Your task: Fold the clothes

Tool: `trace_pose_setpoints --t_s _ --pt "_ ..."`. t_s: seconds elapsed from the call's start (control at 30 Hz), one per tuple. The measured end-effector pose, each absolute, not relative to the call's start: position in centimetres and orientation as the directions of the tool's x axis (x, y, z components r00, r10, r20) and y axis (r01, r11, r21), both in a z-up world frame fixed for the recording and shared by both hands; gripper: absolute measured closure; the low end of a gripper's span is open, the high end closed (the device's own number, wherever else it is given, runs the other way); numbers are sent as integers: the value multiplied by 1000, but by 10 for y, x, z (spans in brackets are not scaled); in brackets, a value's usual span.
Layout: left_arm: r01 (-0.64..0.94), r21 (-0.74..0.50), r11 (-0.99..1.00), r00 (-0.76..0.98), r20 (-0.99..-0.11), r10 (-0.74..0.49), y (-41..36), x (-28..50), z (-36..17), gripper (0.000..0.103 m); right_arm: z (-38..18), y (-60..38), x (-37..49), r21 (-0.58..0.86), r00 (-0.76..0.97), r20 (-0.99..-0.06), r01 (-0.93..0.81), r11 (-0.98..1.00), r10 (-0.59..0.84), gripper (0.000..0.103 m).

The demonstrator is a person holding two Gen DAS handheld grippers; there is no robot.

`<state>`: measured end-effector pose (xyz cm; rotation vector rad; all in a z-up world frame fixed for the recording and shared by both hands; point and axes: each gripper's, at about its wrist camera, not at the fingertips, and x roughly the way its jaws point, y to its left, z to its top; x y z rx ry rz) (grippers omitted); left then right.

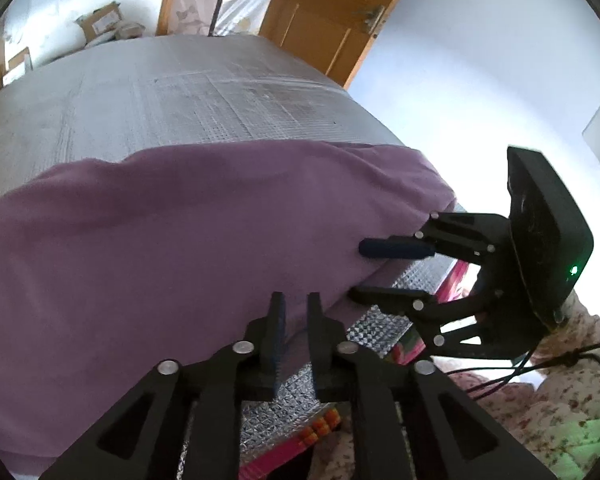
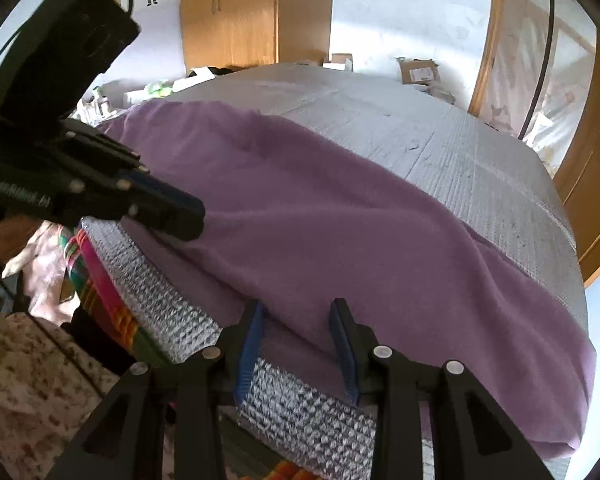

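The left tongs (image 1: 296, 304) sit at the bottom centre of the left wrist view with a narrow gap between the fingers, and the near edge of the purple cloth (image 1: 160, 232) runs into that gap; whether the pads actually pinch it I cannot tell. The right tongs (image 2: 298, 316) stand released at the bottom centre of the right wrist view, fingers well apart, with the cloth's edge lying between them but neither pad clearly touching it. In the left view the right tongs (image 1: 358, 270) show at centre right, one finger above the cloth's corner and one below.

The purple cloth lies spread over the near part of the desk (image 1: 172, 92), filling the middle and lower left of the left view and running from upper left to lower right in the right view, where it hangs over the desk's end. The desk is covered with silver foil sheeting that wraps down over its near edge.

Below that edge, a pink and orange striped fabric (image 2: 100, 280) shows at lower left in the right view. Beyond the desk, at upper centre, an opened cardboard box (image 2: 418, 70) stands; its contents cannot be made out. A wooden wardrobe (image 2: 256, 12) stands behind.
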<state>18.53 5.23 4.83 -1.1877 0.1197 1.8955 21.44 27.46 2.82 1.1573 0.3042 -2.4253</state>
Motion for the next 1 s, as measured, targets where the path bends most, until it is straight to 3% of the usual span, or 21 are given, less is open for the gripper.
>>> trace_pose_setpoints --t_s 0.03,0.07,0.17,0.37,0.7,0.77,0.8,1.0 --pt "-716 -329 -616 -174 -771 613 53 188 49 84 29 274 213 -5 -556 -778 469 -883 -291 74" --pt "-730 -309 -610 -178 -776 605 55 191 50 83 30 275 213 3 -559 -775 465 -885 -296 88" --pt "-774 -244 -585 -189 -792 580 61 203 51 79 36 279 213 27 -568 -761 456 -890 -314 100" --pt "-799 -92 -594 -308 -786 536 71 217 56 79 62 285 218 79 -600 -711 451 -889 -368 101" --pt "-743 -98 -662 -337 -799 497 73 200 43 79 60 289 222 134 -529 -736 500 -856 -424 101" --pt "-740 -122 -662 -326 -795 512 72 198 41 83 56 289 222 142 -506 -746 512 -847 -432 101" --pt "-741 -141 -657 -320 -785 530 69 197 43 93 55 290 221 150 -496 -750 517 -843 -438 101" --pt "-756 -193 -626 -263 -785 560 61 199 35 100 52 306 203 186 -473 -760 499 -847 -446 99"
